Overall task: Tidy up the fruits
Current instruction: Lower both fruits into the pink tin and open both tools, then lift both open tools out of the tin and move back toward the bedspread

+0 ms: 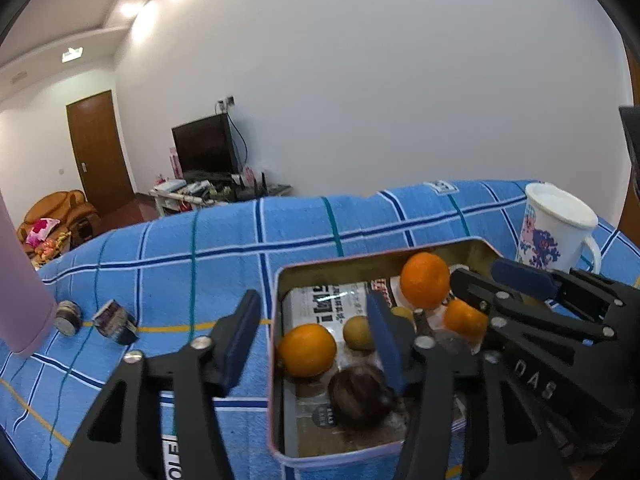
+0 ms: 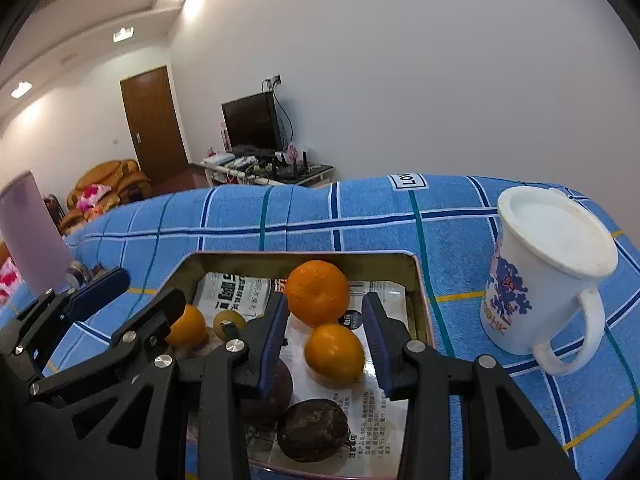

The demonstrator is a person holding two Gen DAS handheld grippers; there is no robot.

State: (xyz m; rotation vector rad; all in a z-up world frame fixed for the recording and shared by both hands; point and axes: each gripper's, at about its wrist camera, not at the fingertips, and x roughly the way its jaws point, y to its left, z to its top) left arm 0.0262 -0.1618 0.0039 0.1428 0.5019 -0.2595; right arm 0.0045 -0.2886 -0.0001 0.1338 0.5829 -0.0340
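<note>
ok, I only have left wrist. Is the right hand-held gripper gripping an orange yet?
Observer: No. The right hand-held gripper straddles an orange, with a gap showing at its left pad. The orange sits on the tin floor.
Operator: Dark fruits? I see one.
Observer: Two. A dark brown fruit lies nearest the camera, and a purplish fruit is half hidden behind the left finger.
Operator: Mug in the way?
Observer: No. The mug stands on the cloth, apart from the tin, lid on, handle toward the camera.

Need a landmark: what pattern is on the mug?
White mug with blue and pink print; clearest in the right wrist view.
</note>
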